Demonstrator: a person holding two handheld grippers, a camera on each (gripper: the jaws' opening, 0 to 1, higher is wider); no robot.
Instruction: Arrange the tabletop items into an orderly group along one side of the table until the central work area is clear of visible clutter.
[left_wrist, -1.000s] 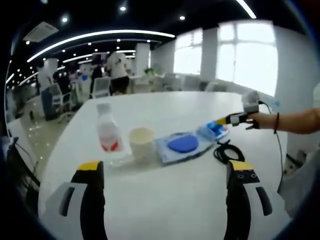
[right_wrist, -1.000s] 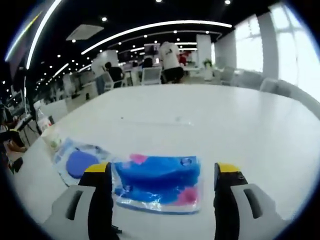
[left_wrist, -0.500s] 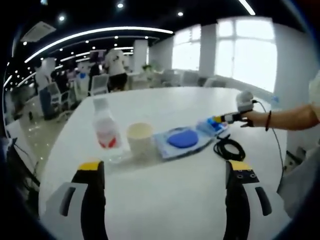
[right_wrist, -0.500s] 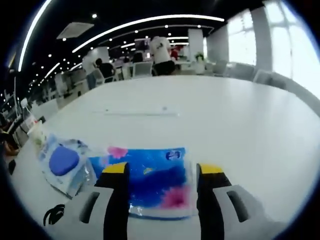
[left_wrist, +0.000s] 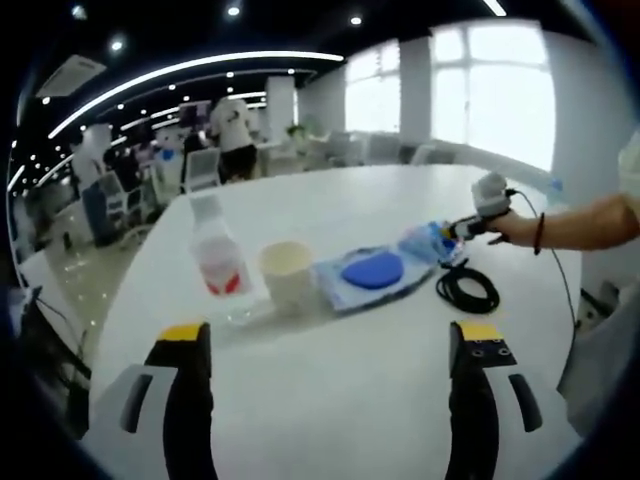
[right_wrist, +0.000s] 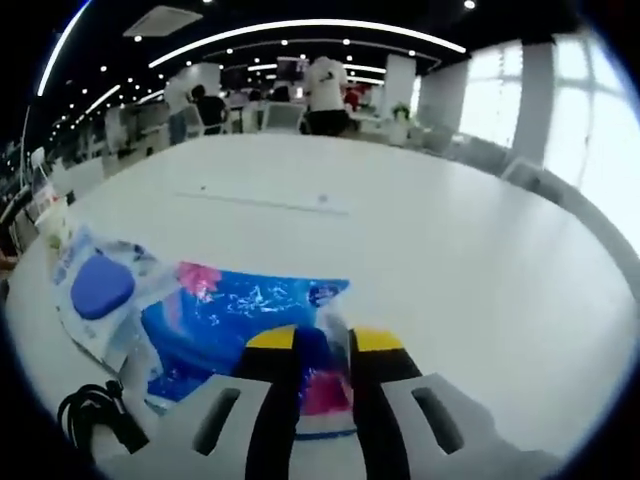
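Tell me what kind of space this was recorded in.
Likely an open-plan office or shared workspace: a large white table, rows of office chairs and desks with people standing behind, curved ceiling light strips, and tall bright windows.

In the right gripper view the right gripper (right_wrist: 325, 345) rose from the bottom centre, jaws nearly closed on a blue packet (right_wrist: 240, 325). The left gripper (left_wrist: 330, 335) stood wide apart at the lower frame, holding nothing.
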